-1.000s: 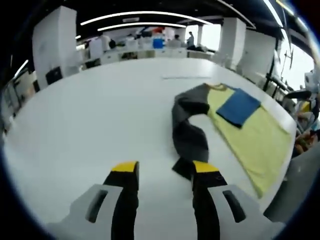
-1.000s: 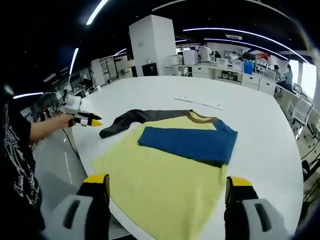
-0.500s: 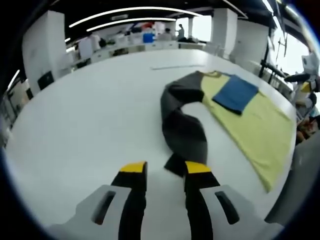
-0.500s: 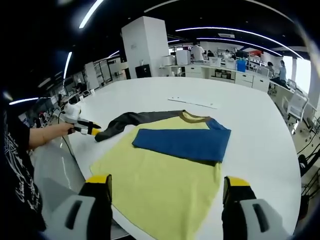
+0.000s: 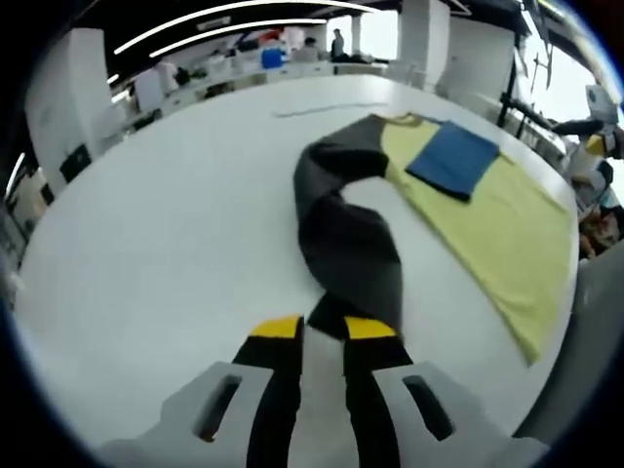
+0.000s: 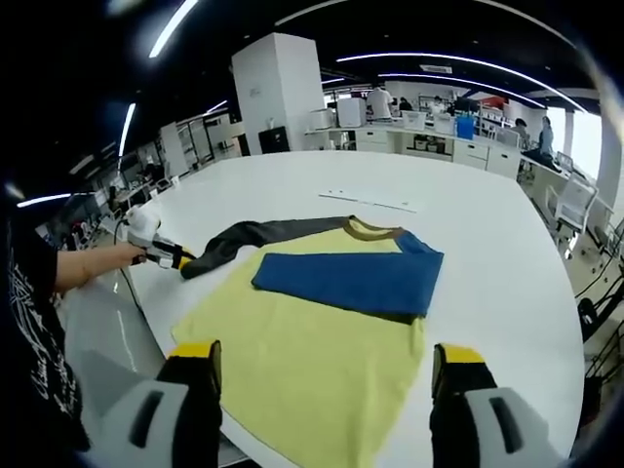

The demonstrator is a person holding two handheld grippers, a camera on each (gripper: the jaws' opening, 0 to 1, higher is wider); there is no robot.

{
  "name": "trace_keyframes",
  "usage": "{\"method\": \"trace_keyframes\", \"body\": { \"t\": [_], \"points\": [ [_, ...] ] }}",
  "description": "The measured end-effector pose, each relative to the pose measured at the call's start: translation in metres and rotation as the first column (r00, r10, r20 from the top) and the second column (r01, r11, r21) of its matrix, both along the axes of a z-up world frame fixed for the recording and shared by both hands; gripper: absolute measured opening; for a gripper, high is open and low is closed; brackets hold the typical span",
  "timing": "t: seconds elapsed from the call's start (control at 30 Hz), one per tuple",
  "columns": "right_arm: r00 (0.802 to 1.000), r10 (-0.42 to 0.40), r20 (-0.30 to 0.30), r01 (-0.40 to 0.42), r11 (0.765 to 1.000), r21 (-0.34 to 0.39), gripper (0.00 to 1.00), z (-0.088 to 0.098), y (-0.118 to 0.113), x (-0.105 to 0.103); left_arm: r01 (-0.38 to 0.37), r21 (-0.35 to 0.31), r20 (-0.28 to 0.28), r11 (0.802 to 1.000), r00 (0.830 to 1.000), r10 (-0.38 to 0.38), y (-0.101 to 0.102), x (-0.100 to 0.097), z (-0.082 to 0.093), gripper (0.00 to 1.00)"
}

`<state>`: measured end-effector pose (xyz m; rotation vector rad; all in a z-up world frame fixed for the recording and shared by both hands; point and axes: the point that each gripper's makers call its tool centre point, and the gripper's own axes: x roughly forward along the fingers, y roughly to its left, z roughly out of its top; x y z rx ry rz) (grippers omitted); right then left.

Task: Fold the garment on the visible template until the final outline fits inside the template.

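A shirt with a yellow body [image 6: 312,341] lies flat on the white table [image 6: 487,253]. Its blue sleeve [image 6: 346,278] is folded across the chest. The grey sleeve [image 5: 346,244] stretches out in a curve away from the body. My left gripper [image 5: 323,328] has its jaws drawn close together, with the grey cuff [image 5: 327,314] pinched between the yellow tips. In the right gripper view, that left gripper [image 6: 180,259] holds the grey sleeve [image 6: 263,234] at its end near the table's edge. My right gripper [image 6: 327,353] hovers open over the yellow hem, holding nothing.
A thin white strip [image 6: 370,202] lies on the table beyond the collar. The table's rounded edge [image 6: 156,327] runs close under the hem. A person's arm [image 6: 93,263] reaches in from the left. Desks, a white pillar [image 6: 278,93] and people stand far behind.
The left jaws have narrowed from wide apart to close together around the grey cuff, and that view has moved in over the sleeve. The right gripper has stayed open and drifted slightly.
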<state>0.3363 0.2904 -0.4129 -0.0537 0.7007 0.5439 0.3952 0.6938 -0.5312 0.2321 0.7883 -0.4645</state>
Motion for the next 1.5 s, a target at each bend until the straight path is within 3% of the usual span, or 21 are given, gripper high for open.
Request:
{"method": "trace_keyframes", "body": {
  "t": [0.13,0.27,0.57,0.93,1.2,1.5],
  "points": [
    [1.000,0.000,0.001,0.000,1.000,0.010,0.87,0.002,0.003,0.001,0.015,0.013,0.000,1.000,1.000,-0.015,-0.003,0.001,0.000,0.06],
    [1.000,0.007,0.007,-0.007,1.000,0.005,0.87,0.004,0.006,0.003,-0.025,-0.051,-0.034,0.998,0.999,0.023,-0.005,0.000,-0.001,0.00],
    [1.000,0.030,0.007,-0.030,0.999,-0.019,0.90,0.004,0.009,0.000,-0.097,-0.051,-0.018,0.994,0.995,0.096,0.007,0.002,0.012,0.00],
    [1.000,0.021,-0.009,-0.021,1.000,-0.020,0.91,-0.001,0.009,-0.004,-0.230,0.029,0.143,0.973,0.964,0.223,0.066,0.024,0.053,0.00],
    [1.000,-0.008,-0.017,0.008,1.000,-0.025,0.91,-0.003,-0.001,-0.003,-0.339,0.046,0.186,0.940,0.927,0.325,0.106,0.035,0.060,0.00],
    [0.999,-0.032,-0.027,0.031,0.999,-0.043,0.92,-0.005,-0.011,-0.001,-0.388,0.097,0.210,0.916,0.908,0.363,0.134,0.052,0.053,0.00]
  ]
}}
